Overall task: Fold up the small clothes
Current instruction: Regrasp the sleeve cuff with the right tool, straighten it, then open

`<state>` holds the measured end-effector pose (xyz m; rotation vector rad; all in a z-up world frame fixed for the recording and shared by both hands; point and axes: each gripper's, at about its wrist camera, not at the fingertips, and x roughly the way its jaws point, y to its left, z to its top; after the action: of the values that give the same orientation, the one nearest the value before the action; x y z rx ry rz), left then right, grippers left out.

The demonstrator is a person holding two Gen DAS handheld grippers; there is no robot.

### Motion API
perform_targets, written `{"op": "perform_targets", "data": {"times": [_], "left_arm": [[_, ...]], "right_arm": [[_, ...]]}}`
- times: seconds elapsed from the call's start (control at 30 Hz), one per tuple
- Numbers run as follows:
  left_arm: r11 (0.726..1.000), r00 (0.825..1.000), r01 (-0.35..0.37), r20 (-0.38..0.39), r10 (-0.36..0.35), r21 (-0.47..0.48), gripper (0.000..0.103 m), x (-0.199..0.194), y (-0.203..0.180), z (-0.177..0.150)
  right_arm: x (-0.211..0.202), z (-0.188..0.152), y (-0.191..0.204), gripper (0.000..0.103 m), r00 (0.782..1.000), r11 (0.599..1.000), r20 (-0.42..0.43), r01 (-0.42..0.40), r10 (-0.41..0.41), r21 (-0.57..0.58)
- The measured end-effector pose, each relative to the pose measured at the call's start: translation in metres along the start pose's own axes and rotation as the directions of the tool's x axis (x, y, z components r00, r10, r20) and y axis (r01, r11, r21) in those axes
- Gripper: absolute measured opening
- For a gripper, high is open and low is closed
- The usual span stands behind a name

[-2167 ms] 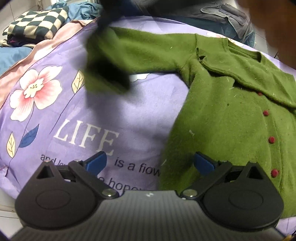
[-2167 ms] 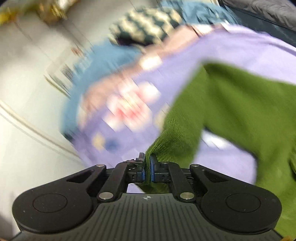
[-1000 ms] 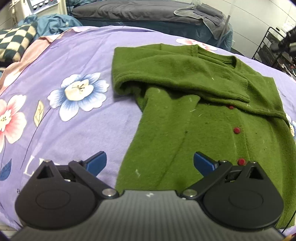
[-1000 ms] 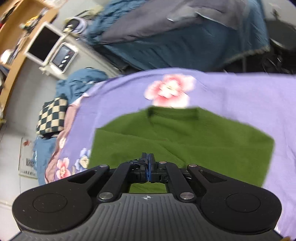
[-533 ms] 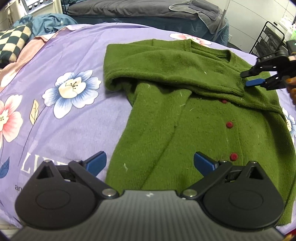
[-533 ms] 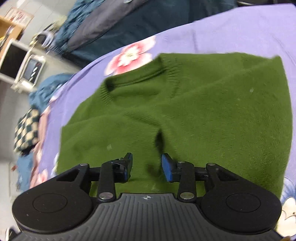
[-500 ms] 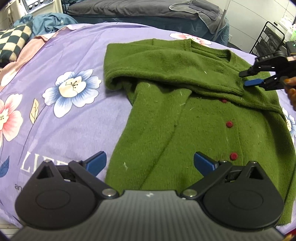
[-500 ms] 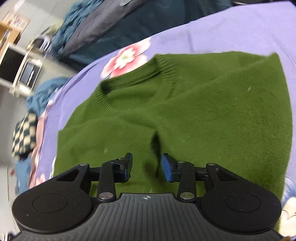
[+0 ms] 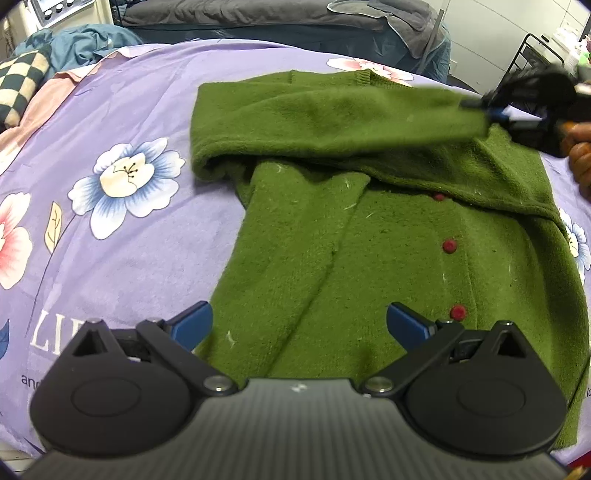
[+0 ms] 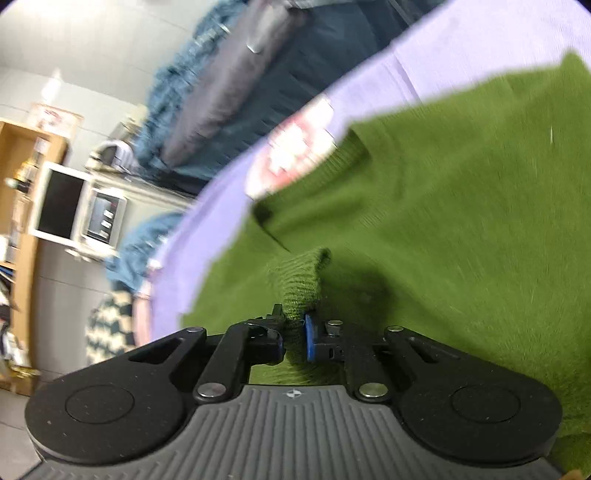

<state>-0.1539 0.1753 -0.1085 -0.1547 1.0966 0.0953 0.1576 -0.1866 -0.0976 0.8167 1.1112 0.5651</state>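
Note:
A green knit cardigan [image 9: 369, 240] with red buttons [image 9: 449, 245] lies on the purple flowered bedsheet [image 9: 122, 258]. Its left sleeve [image 9: 332, 110] is folded across the chest. My right gripper [image 10: 294, 338] is shut on the ribbed cuff [image 10: 301, 286] of that sleeve and holds it lifted over the cardigan's right shoulder; it also shows in the left wrist view [image 9: 495, 110]. My left gripper [image 9: 299, 323] is open and empty, hovering over the cardigan's lower hem.
A checkered pillow [image 9: 18, 81] and blue bedding [image 9: 81, 40] lie at the far left. Dark grey bedding [image 9: 277, 14] is behind the bed. A black wire rack [image 9: 524, 55] stands at the back right. A shelf with a monitor [image 10: 59, 206] is at the left.
My right gripper has closed on the sleeve cuff, which it straddled open half a second ago, and has lifted it. My left gripper has stayed open over the hem.

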Motion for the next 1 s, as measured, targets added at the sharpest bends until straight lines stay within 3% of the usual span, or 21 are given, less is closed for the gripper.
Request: {"op": "perform_targets", "data": {"times": [0.13, 0.4, 0.57, 0.73, 0.83, 0.93, 1.0], "left_arm": [[1.000, 1.000, 0.010, 0.000, -0.010, 0.009, 0.102, 0.002, -0.003, 0.002], [0.999, 1.000, 0.021, 0.007, -0.021, 0.030, 0.102, 0.004, -0.008, 0.005], [0.999, 1.000, 0.013, 0.007, -0.013, 0.034, 0.102, 0.003, -0.003, 0.009], [0.999, 1.000, -0.015, 0.018, 0.014, 0.038, 0.102, 0.002, 0.005, 0.015], [0.999, 0.999, -0.027, 0.023, 0.026, 0.034, 0.102, 0.002, 0.011, 0.019], [0.999, 0.999, -0.041, 0.028, 0.040, 0.031, 0.102, 0.003, 0.017, 0.022], [0.999, 0.998, -0.047, 0.030, 0.046, 0.026, 0.102, 0.004, 0.020, 0.022]], "right_arm": [[-0.041, 0.009, 0.012, 0.019, 0.998, 0.998, 0.053, -0.033, 0.036, -0.059], [-0.101, 0.017, -0.029, 0.019, 0.985, 0.993, 0.124, 0.114, -0.116, 0.018], [-0.102, 0.014, -0.059, 0.019, 0.978, 0.982, 0.105, 0.171, -0.180, 0.086], [-0.078, 0.008, -0.056, 0.019, 0.959, 0.960, 0.064, 0.278, -0.277, -0.010], [-0.068, 0.007, -0.058, 0.038, 0.939, 0.940, 0.062, 0.340, -0.337, -0.039], [-0.067, 0.006, -0.059, 0.041, 0.921, 0.914, 0.051, 0.391, -0.387, -0.109], [-0.073, 0.004, -0.053, 0.051, 0.909, 0.897, 0.059, 0.417, -0.413, -0.148]]}}
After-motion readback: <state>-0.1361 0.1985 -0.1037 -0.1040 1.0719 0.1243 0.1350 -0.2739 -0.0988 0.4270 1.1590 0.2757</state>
